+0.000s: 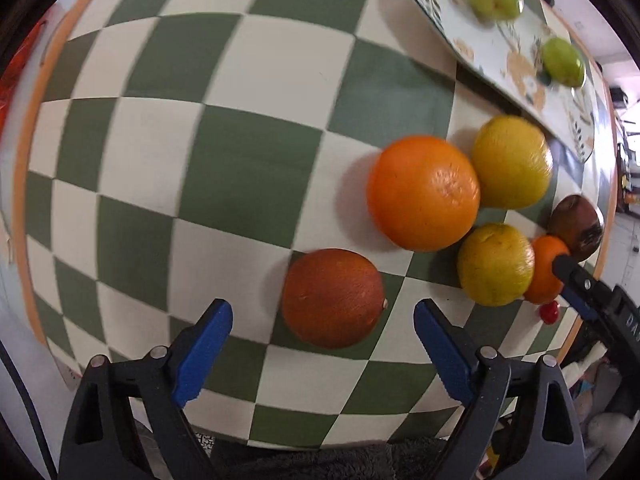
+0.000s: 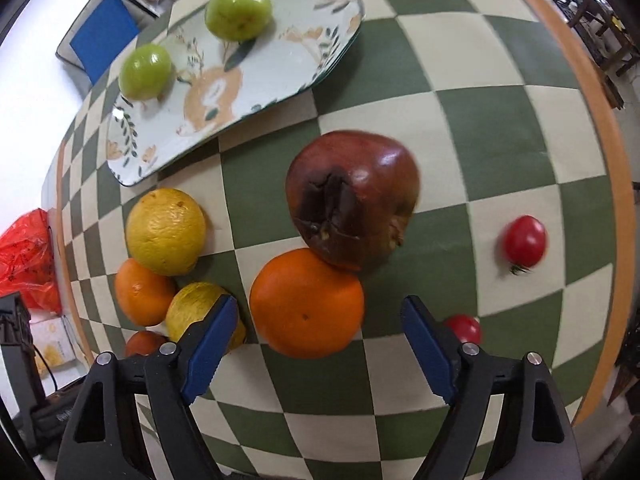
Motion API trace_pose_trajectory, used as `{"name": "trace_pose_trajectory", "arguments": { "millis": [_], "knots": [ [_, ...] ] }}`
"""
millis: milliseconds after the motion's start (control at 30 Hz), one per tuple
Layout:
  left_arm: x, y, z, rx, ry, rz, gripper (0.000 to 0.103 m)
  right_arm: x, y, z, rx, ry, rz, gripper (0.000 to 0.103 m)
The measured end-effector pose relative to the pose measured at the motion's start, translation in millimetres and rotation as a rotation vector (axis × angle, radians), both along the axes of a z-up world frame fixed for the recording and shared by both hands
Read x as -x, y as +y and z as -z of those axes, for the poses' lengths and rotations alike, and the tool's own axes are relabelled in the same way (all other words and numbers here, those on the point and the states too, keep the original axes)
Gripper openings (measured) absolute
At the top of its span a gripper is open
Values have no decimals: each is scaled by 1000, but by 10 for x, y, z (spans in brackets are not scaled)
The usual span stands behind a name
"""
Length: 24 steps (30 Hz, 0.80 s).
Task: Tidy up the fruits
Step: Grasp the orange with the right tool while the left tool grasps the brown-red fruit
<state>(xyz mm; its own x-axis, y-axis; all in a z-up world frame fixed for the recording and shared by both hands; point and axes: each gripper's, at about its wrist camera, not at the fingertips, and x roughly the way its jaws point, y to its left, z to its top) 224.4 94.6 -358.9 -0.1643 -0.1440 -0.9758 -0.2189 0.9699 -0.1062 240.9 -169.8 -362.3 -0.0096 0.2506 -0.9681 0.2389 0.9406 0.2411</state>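
Hovering over a green-checked table point(image 1: 248, 168), both grippers gape wide and hold nothing. The left gripper point(image 1: 323, 354) frames a dark orange point(image 1: 333, 298); the right gripper point(image 2: 320, 346) frames a small orange point(image 2: 306, 303) touching a bruised red fruit point(image 2: 352, 196). Beyond lie three more citrus and two tomatoes, loose. Farthest, near the table's edge, a plate point(image 2: 280, 56) holds two green fruits only. Sorting seems barely begun.

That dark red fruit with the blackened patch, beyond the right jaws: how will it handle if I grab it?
The dark red fruit probably feels soft: its blackened patch looks sunken and wrinkled, so a firm squeeze may split it. Its glossy skin could slip. It touches the orange, which may roll once it is lifted.
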Motion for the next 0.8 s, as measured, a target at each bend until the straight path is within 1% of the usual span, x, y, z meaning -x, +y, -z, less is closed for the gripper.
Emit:
{"name": "trace_pose_trajectory", "arguments": {
  "millis": [33, 67, 100, 133, 233, 333, 433, 500, 600, 800],
  "knots": [
    [0, -48, 29, -2, -4, 20, 84, -27, 26, 57, -4, 9, -9, 78],
    [2, -96, 58, -10, -5, 42, 66, -41, 51, 100, -8, 15, -18, 73],
    [5, -137, 94, -17, 1, 60, 56, -46, 84, 155, -11, 22, -27, 67],
    [11, -161, 125, -27, 3, 70, 54, -44, 107, 191, -15, 26, -31, 67],
    [32, -198, 86, -33, -27, 75, 53, -4, 154, 200, 0, 36, -59, 66],
    [101, -309, 10, -34, -51, 115, 53, 192, 145, 220, -2, 81, -102, 66],
    [205, -491, 20, -33, -51, 168, 53, 395, 117, 265, 5, 103, -125, 66],
    [255, -564, 74, -41, -45, 181, 53, 474, 98, 269, -13, 95, -108, 66],
    [285, -623, 72, -60, -60, 195, 53, 501, 101, 274, -10, 86, -90, 66],
    [329, -660, 48, -60, -63, 203, 53, 463, 185, 266, 12, 87, -116, 66]
  ]
}}
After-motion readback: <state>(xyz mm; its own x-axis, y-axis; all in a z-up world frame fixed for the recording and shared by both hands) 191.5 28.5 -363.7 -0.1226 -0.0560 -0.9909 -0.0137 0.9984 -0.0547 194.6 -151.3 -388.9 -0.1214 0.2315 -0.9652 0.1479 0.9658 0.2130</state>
